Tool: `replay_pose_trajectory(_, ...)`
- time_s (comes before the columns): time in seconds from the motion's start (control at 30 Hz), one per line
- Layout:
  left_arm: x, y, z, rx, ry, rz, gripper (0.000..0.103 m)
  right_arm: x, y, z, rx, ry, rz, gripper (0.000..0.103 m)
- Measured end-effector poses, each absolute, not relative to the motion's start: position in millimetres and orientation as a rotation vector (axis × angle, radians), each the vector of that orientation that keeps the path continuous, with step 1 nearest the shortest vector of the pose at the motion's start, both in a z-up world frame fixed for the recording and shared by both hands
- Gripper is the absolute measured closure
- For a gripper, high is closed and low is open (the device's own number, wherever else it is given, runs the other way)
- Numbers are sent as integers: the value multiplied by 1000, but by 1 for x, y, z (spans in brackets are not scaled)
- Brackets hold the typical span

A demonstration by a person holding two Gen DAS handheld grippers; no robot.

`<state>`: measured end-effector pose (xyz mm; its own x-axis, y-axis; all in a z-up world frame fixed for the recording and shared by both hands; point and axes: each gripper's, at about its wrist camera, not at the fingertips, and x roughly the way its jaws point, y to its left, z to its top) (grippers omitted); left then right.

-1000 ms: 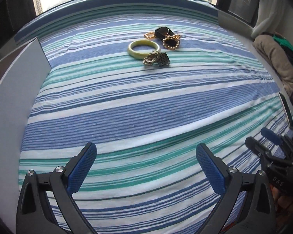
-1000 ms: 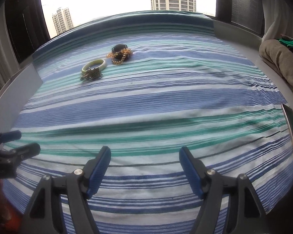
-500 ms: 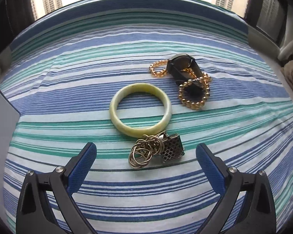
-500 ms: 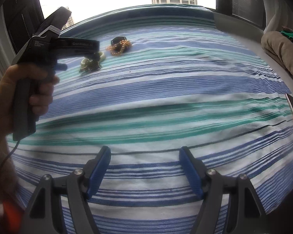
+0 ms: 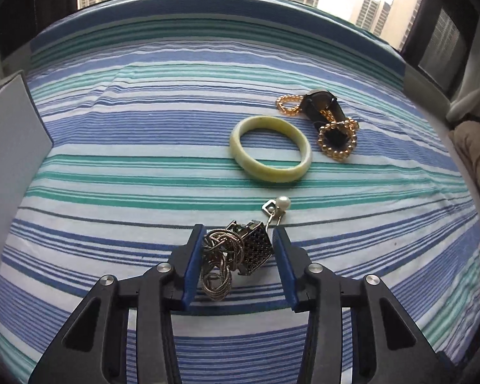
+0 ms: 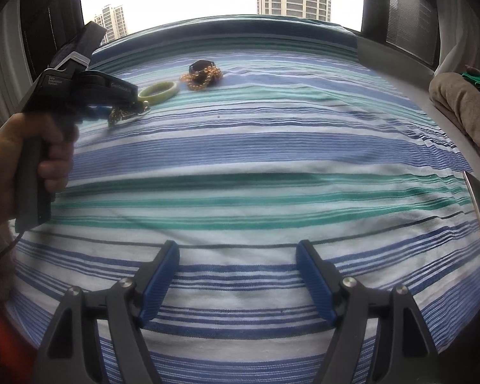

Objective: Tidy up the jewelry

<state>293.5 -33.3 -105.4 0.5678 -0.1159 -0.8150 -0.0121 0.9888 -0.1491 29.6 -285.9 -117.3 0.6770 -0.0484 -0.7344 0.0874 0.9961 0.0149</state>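
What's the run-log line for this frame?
left gripper: shut on tangled chain cluster | right gripper: open, empty, over striped sheet | jade bangle, gold bead bracelet: untouched

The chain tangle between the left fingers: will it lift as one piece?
Probably not rigidly: the chain tangle is loose loops, likely to droop. Its pearl piece juts beyond the left gripper and may swing or snag.

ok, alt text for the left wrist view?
The left gripper is closed around a tangle of chain jewelry on a blue, green and white striped cloth. Beyond it lie a pale green bangle and a gold bead bracelet draped over a dark object.
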Motion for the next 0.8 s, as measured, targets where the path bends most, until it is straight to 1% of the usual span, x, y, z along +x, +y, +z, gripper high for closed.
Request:
replay_pose_trajectory(0.3, 196, 45, -84, -78, 997, -17, 60, 31, -284, -117, 50, 844, -93, 26)
replay_pose_trajectory(0.43, 168, 71, -87, -54, 1014, 27, 60, 34, -280, -117, 25, 857, -106, 25)
replay_pose_trajectory(0.57, 157, 81, -98, -69, 1023, 44, 58, 36, -278, -117, 25, 875, -115, 23)
replay_pose_trajectory(0.67, 153, 82, -101, -82, 1022, 53, 52, 40, -283, -112, 64, 919, -94, 23)
replay_pose_trajectory(0.7, 150, 82, -101, -80, 1016, 53, 47, 41, -285, -107, 88, 927, -74, 23)
replay_pose_trajectory(0.73, 148, 83, -100, -82, 1016, 46, 39, 42, -286, -99, 97, 925, -54, 23)
replay_pose_trajectory(0.8, 145, 85, -100, -94, 1015, 36, 31, 48, -281, -78, 53, 910, -23, 23)
